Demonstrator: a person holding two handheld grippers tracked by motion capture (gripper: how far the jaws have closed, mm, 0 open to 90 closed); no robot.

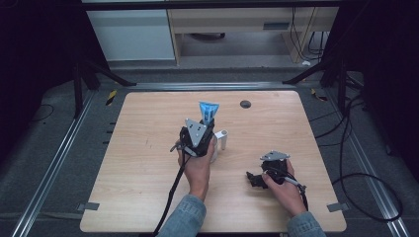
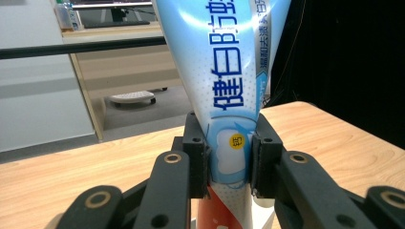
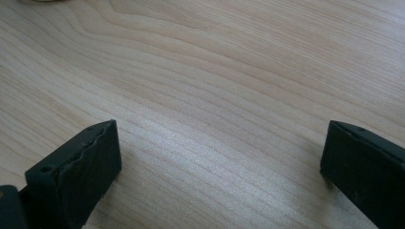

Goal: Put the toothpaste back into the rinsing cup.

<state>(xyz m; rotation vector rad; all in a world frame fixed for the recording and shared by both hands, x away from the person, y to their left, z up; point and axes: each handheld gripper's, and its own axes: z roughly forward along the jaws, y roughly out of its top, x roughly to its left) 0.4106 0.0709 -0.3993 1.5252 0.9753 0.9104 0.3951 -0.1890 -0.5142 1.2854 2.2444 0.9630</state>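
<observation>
Tube: a light-blue and white toothpaste tube with dark blue printed characters, a small yellow round mark and a red band low on its body; it stands upright, wide crimped end up, near the middle of the wooden table.
Tube position: just toward 12 o'clock of the left hand, well apart from the right hand, which lies toward 4 o'clock of it.
White object: a small white piece stands on the table right beside the tube's lower end, at its 4 o'clock; what it is cannot be told.
High view: shows both forearms in denim sleeves, the grey plates on both tools, and a dark round spot on the table toward 1 o'clock of the tube.
Left gripper view: shows the print and the red band close up, and a room behind with a pale cabinet.
Right gripper view: shows bare wood grain between its two black jaws.
Left gripper: clamped on the tube, both pads pressing its sides at the narrowing lower body.
Right gripper: jaws spread wide, holding nothing, low over the table near its 5 o'clock edge.
</observation>
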